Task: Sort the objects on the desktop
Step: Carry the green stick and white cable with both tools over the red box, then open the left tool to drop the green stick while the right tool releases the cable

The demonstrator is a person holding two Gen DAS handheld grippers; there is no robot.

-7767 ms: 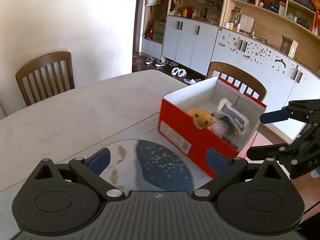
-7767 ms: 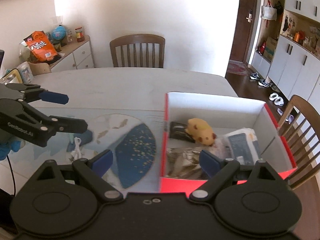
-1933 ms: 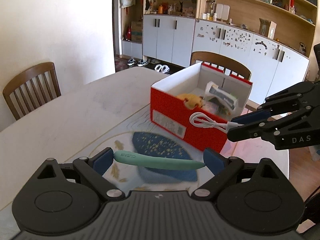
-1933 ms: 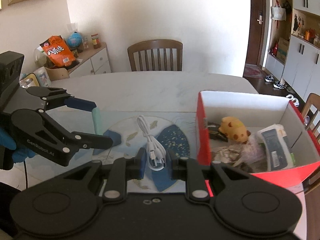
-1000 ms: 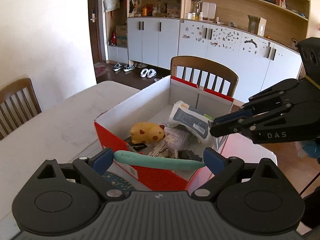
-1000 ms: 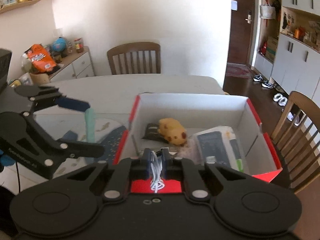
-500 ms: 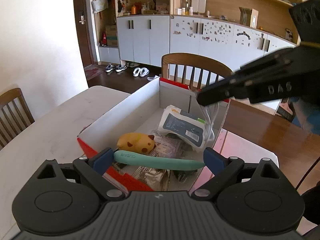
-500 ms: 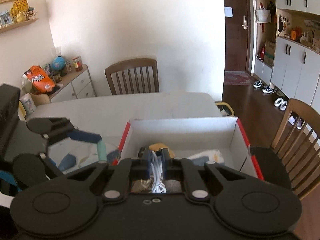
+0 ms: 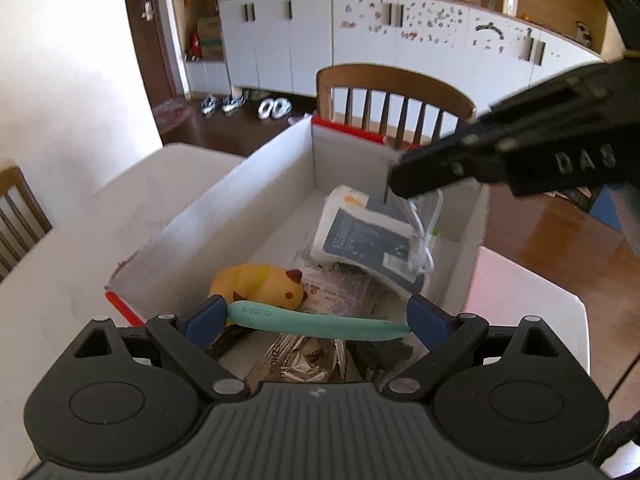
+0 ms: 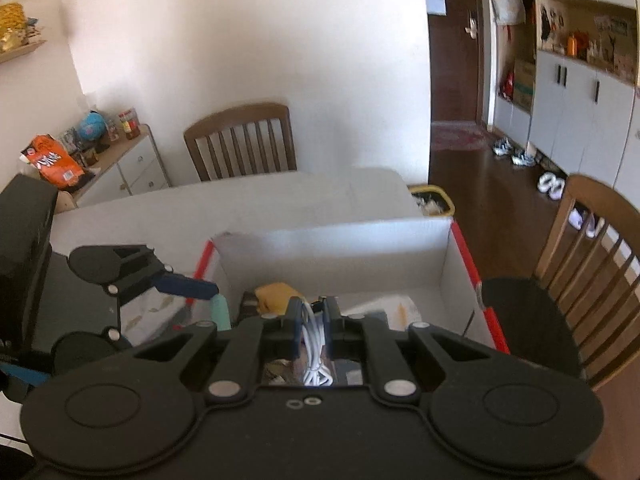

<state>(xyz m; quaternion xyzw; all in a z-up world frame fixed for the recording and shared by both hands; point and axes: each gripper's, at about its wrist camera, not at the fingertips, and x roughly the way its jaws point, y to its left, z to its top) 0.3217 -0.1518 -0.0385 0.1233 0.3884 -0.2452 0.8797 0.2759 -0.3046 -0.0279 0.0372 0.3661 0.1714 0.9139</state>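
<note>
The red-and-white box (image 9: 276,184) sits on the pale bench (image 9: 80,248), open at the top, with a wooden chair (image 9: 394,96) just behind its far wall. Inside lie a yellow animal toy (image 9: 256,286) near the left wall, a grey-and-white pouch (image 9: 360,240) toward the far right corner, and some crinkled silvery wrappers (image 9: 304,360) at the near end.

A teal, slightly curved tool (image 9: 316,322) marked "CLEAN" spans crosswise between the blue pads of the left gripper (image 9: 318,320). The jaws are spread wide and each pad presses one end of the tool, so it is held lengthwise above the near end of the box, over the wrappers and just in front of the toy.

A coiled white cable (image 9: 420,232) hangs from the tip of the right gripper (image 10: 313,322), whose jaws are clenched tight on it. In the left wrist view the cable dangles inside the box above the pouch; whether its lowest loop touches the pouch cannot be told. In the right wrist view the cable (image 10: 316,350) shows as a narrow white bundle pinched between the two fingers, with the far wall of the box (image 10: 332,256) beyond it and the left gripper (image 10: 200,300) with the teal tool (image 10: 221,312) to the left.

Across the bench stands another wooden chair (image 10: 242,140), and beside the wall a low white cabinet (image 10: 120,176) carries an orange snack bag (image 10: 52,162).
</note>
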